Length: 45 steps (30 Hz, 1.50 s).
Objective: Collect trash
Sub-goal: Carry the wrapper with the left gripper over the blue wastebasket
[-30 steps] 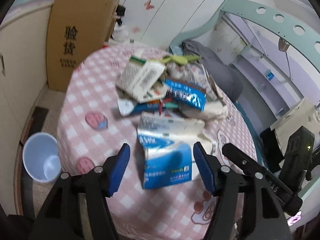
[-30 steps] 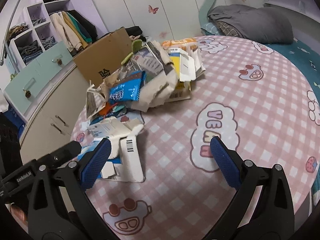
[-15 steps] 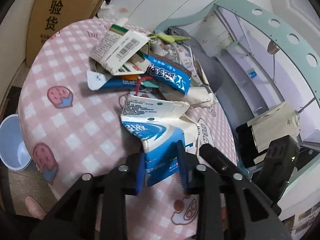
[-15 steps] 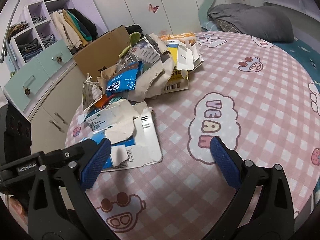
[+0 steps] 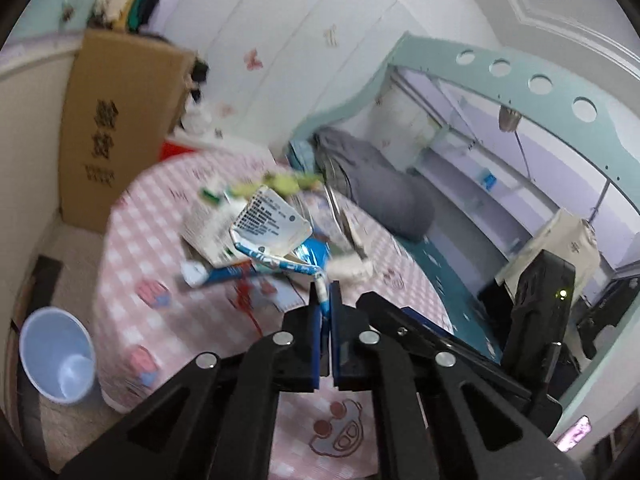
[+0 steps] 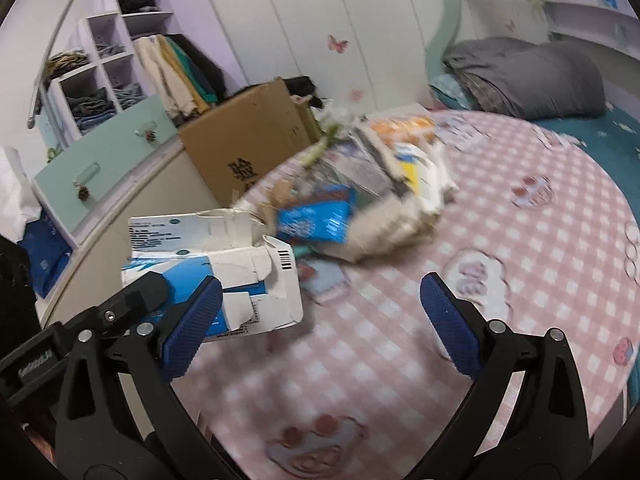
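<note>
Left gripper [image 5: 325, 307] clamps the flattened blue-and-white carton [image 6: 216, 268], lifted for binning; the pale-blue plastic bin [image 5: 56, 354] waits at eight o'clock; right gripper [image 6: 320, 320] gapes empty.

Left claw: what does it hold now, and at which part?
The left claw is shut on the torn blue-and-white carton, pinching its flattened lower edge; the carton is lifted off the table.

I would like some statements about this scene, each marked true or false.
1. The left gripper is shut on the carton. True.
2. The right gripper holds a wrapper. False: it is open and empty.
3. The bin stands on the table. False: it stands on the floor beside it.
4. A trash pile lies on the table. True.
5. The carton lies flat on the table. False: it is lifted.
</note>
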Each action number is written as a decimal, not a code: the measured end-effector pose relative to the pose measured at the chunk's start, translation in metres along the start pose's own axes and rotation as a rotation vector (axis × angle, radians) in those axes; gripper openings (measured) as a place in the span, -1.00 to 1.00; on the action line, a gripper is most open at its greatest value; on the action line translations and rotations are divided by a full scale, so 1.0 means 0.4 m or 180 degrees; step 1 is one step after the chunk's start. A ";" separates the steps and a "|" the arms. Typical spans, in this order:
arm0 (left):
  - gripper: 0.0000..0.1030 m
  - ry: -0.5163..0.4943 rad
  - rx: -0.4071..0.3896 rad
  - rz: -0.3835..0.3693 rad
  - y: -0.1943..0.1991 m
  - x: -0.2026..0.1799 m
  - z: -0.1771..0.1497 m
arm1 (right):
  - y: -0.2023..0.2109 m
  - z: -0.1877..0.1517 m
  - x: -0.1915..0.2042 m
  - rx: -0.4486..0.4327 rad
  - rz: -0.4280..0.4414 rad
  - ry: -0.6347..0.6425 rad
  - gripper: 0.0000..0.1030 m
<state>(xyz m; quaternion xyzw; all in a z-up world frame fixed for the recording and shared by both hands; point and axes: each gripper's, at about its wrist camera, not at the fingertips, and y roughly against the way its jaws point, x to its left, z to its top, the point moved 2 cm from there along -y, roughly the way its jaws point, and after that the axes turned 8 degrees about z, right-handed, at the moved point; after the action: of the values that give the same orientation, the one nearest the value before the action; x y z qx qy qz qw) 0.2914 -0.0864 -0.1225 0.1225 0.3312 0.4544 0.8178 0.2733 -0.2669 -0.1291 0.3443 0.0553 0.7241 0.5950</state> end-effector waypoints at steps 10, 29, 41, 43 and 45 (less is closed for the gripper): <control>-0.93 0.0023 -0.0605 0.0880 0.127 0.106 0.079 | -0.163 0.037 0.130 0.0216 0.0382 0.0181 0.66; -0.93 0.0301 -0.0291 0.1444 0.022 0.338 0.119 | -0.393 0.056 0.152 0.0630 0.0424 0.0123 -0.87; -0.93 0.0807 -0.0228 0.1808 0.091 0.561 0.103 | -0.439 -0.005 0.430 0.0753 0.1041 0.0676 -0.93; -0.93 0.0882 -0.0189 0.1924 0.102 0.608 0.096 | -0.485 -0.039 0.483 0.0923 0.1136 0.0754 -0.93; -0.92 0.0976 -0.0108 0.2015 0.104 0.660 0.086 | -0.563 -0.093 0.545 0.1215 0.1231 0.0810 -0.92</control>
<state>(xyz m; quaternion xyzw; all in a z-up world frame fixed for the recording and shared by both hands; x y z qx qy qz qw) 0.3835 0.1578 -0.1895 0.1359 0.3882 0.7039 0.5791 0.4258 0.0058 -0.1733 0.3605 0.1979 0.8379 0.3589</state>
